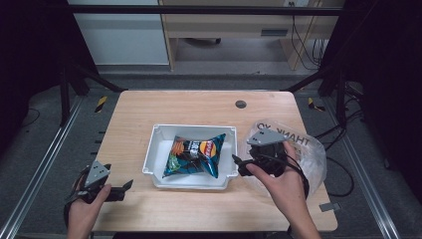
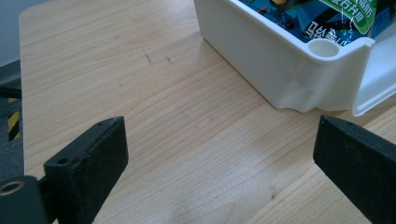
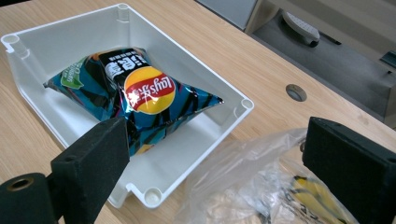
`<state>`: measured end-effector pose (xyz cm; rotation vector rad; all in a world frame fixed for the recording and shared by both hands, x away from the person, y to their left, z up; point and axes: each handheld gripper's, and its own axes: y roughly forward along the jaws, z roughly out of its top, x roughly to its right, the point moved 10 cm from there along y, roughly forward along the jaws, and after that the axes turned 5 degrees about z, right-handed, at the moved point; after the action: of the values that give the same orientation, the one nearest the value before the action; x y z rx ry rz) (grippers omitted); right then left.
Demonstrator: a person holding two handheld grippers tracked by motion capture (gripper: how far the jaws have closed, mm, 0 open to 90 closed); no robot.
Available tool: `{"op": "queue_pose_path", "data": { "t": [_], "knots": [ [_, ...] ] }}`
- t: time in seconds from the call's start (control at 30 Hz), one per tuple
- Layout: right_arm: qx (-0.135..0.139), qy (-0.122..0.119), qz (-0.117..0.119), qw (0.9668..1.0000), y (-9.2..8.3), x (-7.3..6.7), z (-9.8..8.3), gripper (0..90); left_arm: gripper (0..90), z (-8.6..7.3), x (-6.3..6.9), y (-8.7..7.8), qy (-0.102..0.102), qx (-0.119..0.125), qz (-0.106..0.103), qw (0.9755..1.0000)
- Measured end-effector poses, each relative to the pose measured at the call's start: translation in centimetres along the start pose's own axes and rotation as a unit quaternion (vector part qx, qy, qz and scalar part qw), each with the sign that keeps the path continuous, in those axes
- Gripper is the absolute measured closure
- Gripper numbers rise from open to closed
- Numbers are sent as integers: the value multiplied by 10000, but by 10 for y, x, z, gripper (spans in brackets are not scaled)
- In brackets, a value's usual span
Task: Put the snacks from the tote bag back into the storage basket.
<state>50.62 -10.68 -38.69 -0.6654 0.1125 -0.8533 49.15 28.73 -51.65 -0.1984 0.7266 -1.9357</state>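
Your right gripper [image 1: 238, 164] hangs with jaws apart and empty between the white rectangular plastic bin [image 1: 158, 133] and the crinkled clear plastic bag [image 1: 311, 149], which lies on the light wooden table [image 1: 199, 104] at the bin's right and touches its wall; the blue-and-black foil chip packet [image 1: 195, 154] lies flat inside the bin. Looks like the gap between steps, chips binned and the next item due from the bag. Your left gripper [image 1: 125, 186] rests jaws apart near the bin's front-left corner, so the next move needs a steady bag mouth and a low reach in.
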Motion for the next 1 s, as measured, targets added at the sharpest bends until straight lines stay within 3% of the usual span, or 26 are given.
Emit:
{"op": "queue_pose_path", "data": {
  "t": [0.23, 1.0],
  "knots": [
    [-1, 104, -109, 9999, -11, 4, -12, 78, 27, 4, 2, -2, 46, 133, -31, 9999],
    [7, 588, -483, 9971, -33, 31, -49, 79, 27, 4, 0, -3, 24, 117, 3, 9999]
  ]
}}
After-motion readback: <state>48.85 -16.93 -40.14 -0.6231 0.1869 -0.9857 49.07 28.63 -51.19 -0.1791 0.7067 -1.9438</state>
